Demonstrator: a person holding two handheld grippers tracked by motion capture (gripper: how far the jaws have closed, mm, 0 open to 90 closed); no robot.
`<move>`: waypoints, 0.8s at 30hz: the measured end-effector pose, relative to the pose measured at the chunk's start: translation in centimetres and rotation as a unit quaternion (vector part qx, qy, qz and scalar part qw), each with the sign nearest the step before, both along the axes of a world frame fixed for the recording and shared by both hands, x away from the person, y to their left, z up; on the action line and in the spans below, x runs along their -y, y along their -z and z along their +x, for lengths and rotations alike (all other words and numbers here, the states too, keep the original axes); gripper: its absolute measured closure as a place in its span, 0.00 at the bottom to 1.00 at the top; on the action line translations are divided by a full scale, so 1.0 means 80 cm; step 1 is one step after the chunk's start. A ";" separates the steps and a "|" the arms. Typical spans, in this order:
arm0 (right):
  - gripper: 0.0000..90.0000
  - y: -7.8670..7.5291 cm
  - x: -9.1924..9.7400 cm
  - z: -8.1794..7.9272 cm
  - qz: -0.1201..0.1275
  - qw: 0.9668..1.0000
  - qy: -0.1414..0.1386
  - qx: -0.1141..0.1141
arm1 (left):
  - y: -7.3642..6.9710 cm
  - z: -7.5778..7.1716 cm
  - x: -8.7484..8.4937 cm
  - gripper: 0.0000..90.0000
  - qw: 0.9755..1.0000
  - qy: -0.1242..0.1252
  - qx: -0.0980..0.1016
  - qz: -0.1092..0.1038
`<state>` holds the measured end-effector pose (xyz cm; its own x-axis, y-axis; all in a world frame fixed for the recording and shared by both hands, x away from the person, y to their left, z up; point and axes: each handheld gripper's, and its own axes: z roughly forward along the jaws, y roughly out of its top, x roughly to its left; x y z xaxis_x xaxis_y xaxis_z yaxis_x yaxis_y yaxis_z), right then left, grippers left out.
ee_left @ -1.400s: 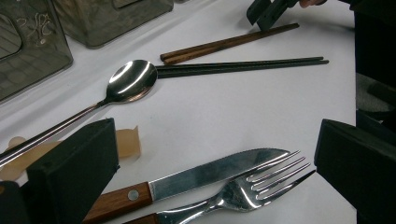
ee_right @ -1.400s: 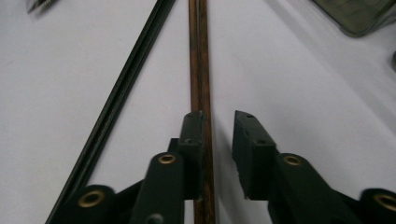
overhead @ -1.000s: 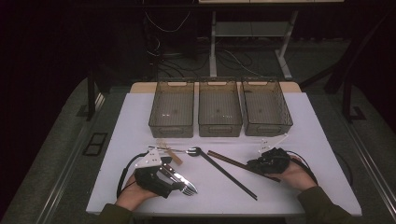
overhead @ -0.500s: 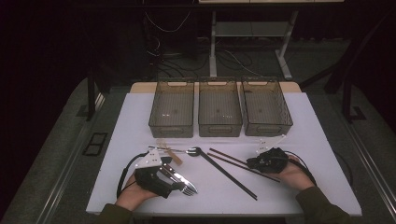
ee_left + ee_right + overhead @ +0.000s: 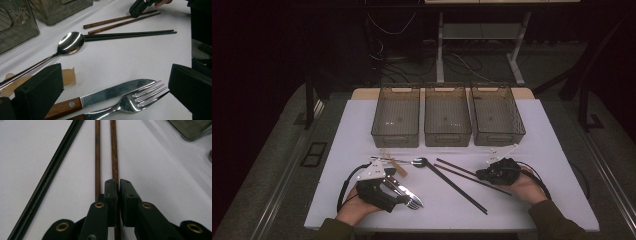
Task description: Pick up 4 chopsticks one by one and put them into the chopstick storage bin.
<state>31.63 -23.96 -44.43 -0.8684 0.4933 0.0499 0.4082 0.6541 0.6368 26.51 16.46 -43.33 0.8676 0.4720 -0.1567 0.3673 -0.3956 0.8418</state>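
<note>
My right gripper (image 5: pixel 118 182) is shut on one of two brown chopsticks (image 5: pixel 113 150), and the other brown chopstick (image 5: pixel 97 150) lies just beside its jaws. In the high view this gripper (image 5: pixel 481 175) rests low on the table at the right. My left gripper (image 5: pixel 115 90) stands wide open, with a wood-handled knife (image 5: pixel 112 93) and a fork (image 5: pixel 135 101) lying flat between its jaws. It sits at the front left (image 5: pixel 404 195). A steel spoon (image 5: pixel 71 42) and a pair of black chopsticks (image 5: pixel 130 35) lie in the middle.
Three smoky see-through bins (image 5: pixel 395 137) (image 5: pixel 447 139) (image 5: pixel 499 137) stand side by side at the back of the white table (image 5: pixel 552 150). A small tan piece (image 5: pixel 67 76) lies under the spoon's handle. Each gripper trails a black cable.
My right gripper has edged slightly left along the brown chopsticks. The left gripper has stayed where it was.
</note>
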 end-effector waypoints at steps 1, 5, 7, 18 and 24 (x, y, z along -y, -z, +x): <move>0.94 0.000 0.000 0.000 0.001 1.000 0.001 -0.001 | 0.000 0.000 0.000 0.00 1.000 0.000 0.000 0.000; 0.95 0.000 0.000 0.000 0.002 1.000 0.003 -0.003 | 0.000 0.000 0.000 0.00 1.000 0.001 0.000 0.001; 0.95 0.000 0.001 0.002 0.005 1.000 0.003 -0.007 | 0.000 0.000 0.000 0.00 1.000 0.001 -0.001 0.002; 0.95 0.000 0.003 0.004 0.012 1.000 0.008 -0.017 | 0.000 0.000 0.000 0.00 1.000 0.002 0.001 0.001; 0.95 -0.006 0.008 0.005 0.023 1.000 0.008 -0.016 | 0.000 0.000 0.000 0.00 1.000 0.002 0.001 0.002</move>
<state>32.02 -24.58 -43.97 -0.8581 0.5033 0.1014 0.4393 0.6174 0.6526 26.52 16.44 -43.35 0.8702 0.4685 -0.1526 0.3630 -0.4001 0.8415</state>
